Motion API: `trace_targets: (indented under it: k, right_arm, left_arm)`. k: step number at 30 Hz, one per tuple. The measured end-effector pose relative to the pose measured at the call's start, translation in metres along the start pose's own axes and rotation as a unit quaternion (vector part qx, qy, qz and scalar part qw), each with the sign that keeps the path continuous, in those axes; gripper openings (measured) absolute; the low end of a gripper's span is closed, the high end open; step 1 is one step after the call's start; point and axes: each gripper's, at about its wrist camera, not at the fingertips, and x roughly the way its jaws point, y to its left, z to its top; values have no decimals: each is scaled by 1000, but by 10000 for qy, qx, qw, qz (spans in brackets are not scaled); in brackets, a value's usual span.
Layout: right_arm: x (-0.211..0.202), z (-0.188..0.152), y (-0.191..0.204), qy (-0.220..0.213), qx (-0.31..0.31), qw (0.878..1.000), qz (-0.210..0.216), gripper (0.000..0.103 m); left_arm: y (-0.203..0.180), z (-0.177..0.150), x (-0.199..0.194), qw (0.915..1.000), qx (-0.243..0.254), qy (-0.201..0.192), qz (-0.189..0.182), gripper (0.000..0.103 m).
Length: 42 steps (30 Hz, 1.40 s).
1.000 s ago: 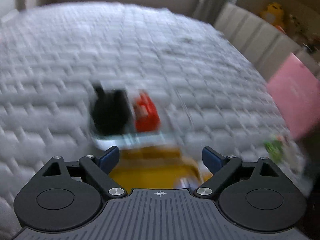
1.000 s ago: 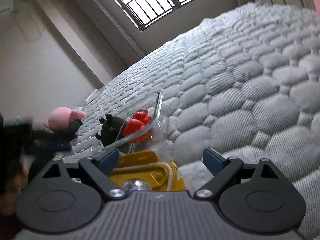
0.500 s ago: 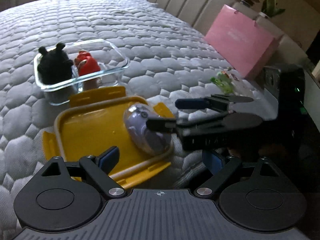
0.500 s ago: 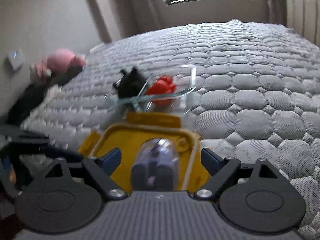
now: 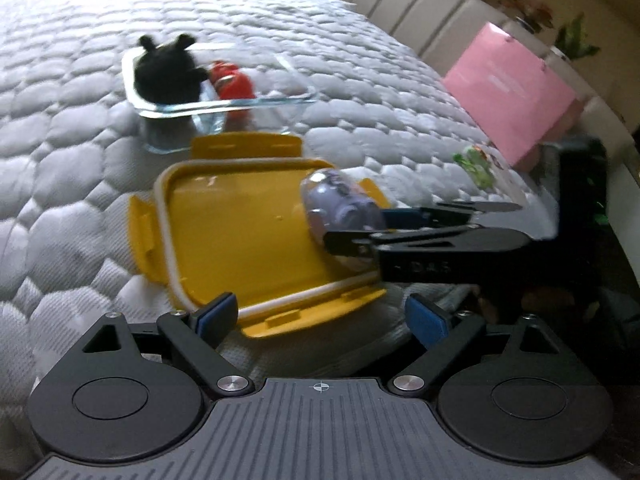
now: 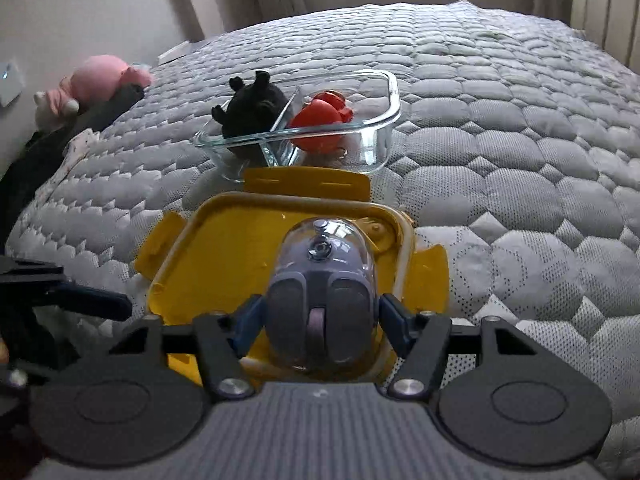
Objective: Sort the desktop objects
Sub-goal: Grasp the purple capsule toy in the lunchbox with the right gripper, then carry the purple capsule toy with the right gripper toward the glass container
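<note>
Half a second before, the right gripper [image 6: 318, 314] had its blue fingers [image 6: 248, 318] spread on either side of the purple mouse [image 6: 320, 292]; now they were clenched on the mouse's two flanks, grasping it. Over the same half second the left gripper [image 5: 320, 314] stayed released, its fingers [image 5: 216, 312] wide apart with nothing between them, hanging over the near edge of the yellow lid [image 5: 248, 240]. The mouse sat on the right part of that lid, which lay flat on the quilted bed [image 6: 520, 160]. In the right wrist view its long axis ran straight away from the camera, the two buttons and the scroll wheel nearest the gripper and the clear domed end pointing toward the glass container [image 6: 380, 120]. In the left wrist view the same mouse [image 5: 340, 208] lay crosswise, with the right gripper [image 5: 360, 228] reaching in from the right. The glass container stood just beyond the lid's far tab, divided in two, with a black plush toy [image 6: 252, 108] in its left compartment and a red toy [image 6: 320, 120] in its right one. A small green toy [image 5: 476, 164] lay on the bed to the right, near a pink bag [image 5: 512, 92] leaning at the bed's edge. A pink plush [image 6: 100, 80] rested far off to the left by the wall. Nothing stood between the mouse and the container except the lid's raised rim and tab.
</note>
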Motion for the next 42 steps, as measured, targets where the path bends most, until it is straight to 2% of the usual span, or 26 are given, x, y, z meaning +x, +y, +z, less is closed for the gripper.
trace_targets:
  k: [3,7,9,11,13,15,16,17,18,20,21,27,29,30,32,35,38,42]
  right_arm:
    - [0,2,4,-49,-219,9997,-99,65]
    - [-2,15,7,92,-600,9981,-69,65]
    - [-18,34,1,-269,-443,9986,79,63]
    - [-34,56,-5,-711,-220,9969,242,71]
    - [-39,82,-7,-1020,-34,9943,307,72]
    - [-25,109,-5,-1071,-70,9941,177,68]
    - [-9,119,-4,-948,-93,9953,170,66]
    - [7,130,-3,-826,-115,9964,163,59]
    - [23,139,-3,-705,-119,9973,148,48]
    - [55,147,-7,-481,22,9988,43,39]
    - [68,150,-9,-380,106,9992,31,38]
    - [90,141,-35,-85,957,9904,989,42]
    - [72,137,-41,-197,1042,9878,1140,44]
    - [58,135,-42,-311,949,9888,1113,51]
    - [27,125,-43,-556,614,9919,963,59]
    - [-15,95,-36,-714,-30,9966,404,74]
    - [-35,56,-23,-558,-504,9972,-29,76]
    - [-29,18,3,-356,-1068,9931,-342,76]
  left_arm:
    - [10,3,4,9997,-242,37,-8,94]
    - [17,5,8,9992,-394,97,-41,95]
    - [17,6,9,9992,-365,111,-91,95]
    - [15,7,11,9993,-322,127,-136,95]
    - [11,7,14,9994,-266,155,-148,95]
    - [7,8,16,9995,-209,184,-160,95]
    - [5,8,17,9995,-181,198,-166,95]
    - [3,8,19,9995,-152,212,-171,95]
    - [1,8,20,9995,-124,227,-177,95]
    - [-3,8,23,9995,-67,255,-189,95]
    - [-3,8,23,9995,-76,253,-179,95]
    - [10,9,23,9991,-339,216,-123,97]
    - [11,9,24,9989,-396,219,-145,98]
    - [11,9,24,9989,-392,217,-150,98]
    - [9,9,23,9991,-312,221,-163,98]
    - [5,8,26,9990,-186,282,-303,98]
    - [-3,9,32,9979,-83,410,-497,98]
    - [-18,9,37,9979,107,494,-415,98]
